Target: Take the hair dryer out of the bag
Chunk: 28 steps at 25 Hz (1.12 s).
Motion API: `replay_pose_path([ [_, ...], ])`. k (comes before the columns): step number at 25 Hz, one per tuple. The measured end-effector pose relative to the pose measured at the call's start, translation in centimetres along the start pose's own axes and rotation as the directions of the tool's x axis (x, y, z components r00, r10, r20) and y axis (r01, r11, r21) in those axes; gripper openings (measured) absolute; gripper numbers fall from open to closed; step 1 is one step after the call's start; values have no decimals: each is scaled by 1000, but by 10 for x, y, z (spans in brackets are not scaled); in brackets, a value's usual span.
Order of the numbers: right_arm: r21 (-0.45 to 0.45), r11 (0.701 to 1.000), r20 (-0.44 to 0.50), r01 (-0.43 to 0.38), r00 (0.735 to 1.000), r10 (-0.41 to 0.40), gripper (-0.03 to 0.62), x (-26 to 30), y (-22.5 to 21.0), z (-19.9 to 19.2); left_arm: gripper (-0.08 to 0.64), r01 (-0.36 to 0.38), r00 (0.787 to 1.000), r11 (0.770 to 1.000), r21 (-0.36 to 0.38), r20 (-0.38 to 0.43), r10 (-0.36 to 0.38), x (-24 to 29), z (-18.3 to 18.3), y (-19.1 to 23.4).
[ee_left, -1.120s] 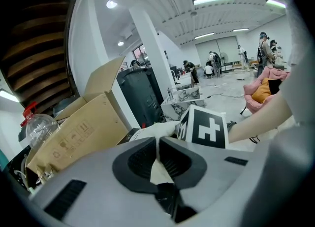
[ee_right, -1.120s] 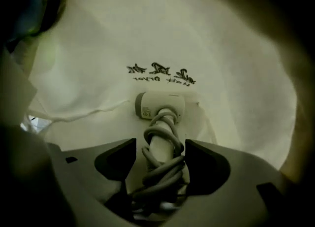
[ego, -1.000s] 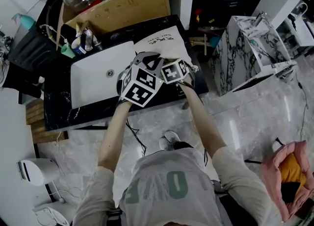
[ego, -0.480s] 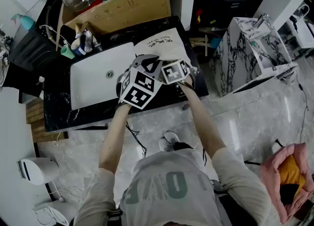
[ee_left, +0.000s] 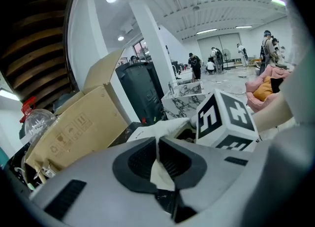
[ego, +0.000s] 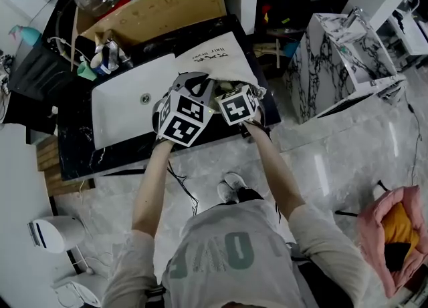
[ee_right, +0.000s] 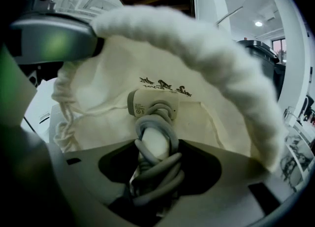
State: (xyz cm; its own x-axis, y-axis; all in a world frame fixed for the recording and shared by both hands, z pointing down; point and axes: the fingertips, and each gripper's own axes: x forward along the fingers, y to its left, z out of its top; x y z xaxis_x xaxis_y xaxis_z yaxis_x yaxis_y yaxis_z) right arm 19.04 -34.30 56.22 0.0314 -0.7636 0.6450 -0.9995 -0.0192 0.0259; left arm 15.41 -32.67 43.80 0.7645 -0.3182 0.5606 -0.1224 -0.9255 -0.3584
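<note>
The person stands at the black counter (ego: 80, 156) beside the white sink (ego: 124, 103), both tools working at the mouth of a cream cloth bag (ego: 217, 59) that lies flat on the counter's right end. The left gripper (ee_left: 158, 145) is pinched fully shut on a fold of the bag's edge, and a strip of the fabric shows squeezed between its jaws. I'd say it is there to hold the mouth up and open, so the cloth doesn't drag along when the contents come out. The right gripper (ee_right: 155, 159) reaches in under the rolled rim, its jaws closed partway round the handle of the hair dryer (ee_right: 150, 105), with the grey cord (ee_right: 160, 174) wound round that handle caught in the same grip. Taking the handle and cord together makes sense, since a loose loop could snag on the drawstring (ee_right: 61, 105) hanging at the left of the opening. The hair dryer is not yet out: its pale body lies on the bag's inner cloth, nose pointing deeper in, just under the printed lettering. Pulling it straight back toward the person, low under the rim, looks like the clean way out.
</note>
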Motion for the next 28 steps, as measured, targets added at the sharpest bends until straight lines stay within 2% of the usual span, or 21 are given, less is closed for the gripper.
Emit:
replay_pose_path([
  [8, 100, 995, 21, -28, 999, 26, 249, -54, 10, -34, 44, -4, 1000, 1000, -3, -25, 3, 7, -11, -15],
  [19, 208, 978, 97, -25, 995, 5, 249, -125, 20, -90, 44, 4, 999, 1000, -7, -38, -4, 7, -21, -26],
  [28, 236, 972, 74, -9, 997, -8, 249, -156, 28, -124, 44, 1, 999, 1000, -13, -43, -1, 5, -25, -30],
])
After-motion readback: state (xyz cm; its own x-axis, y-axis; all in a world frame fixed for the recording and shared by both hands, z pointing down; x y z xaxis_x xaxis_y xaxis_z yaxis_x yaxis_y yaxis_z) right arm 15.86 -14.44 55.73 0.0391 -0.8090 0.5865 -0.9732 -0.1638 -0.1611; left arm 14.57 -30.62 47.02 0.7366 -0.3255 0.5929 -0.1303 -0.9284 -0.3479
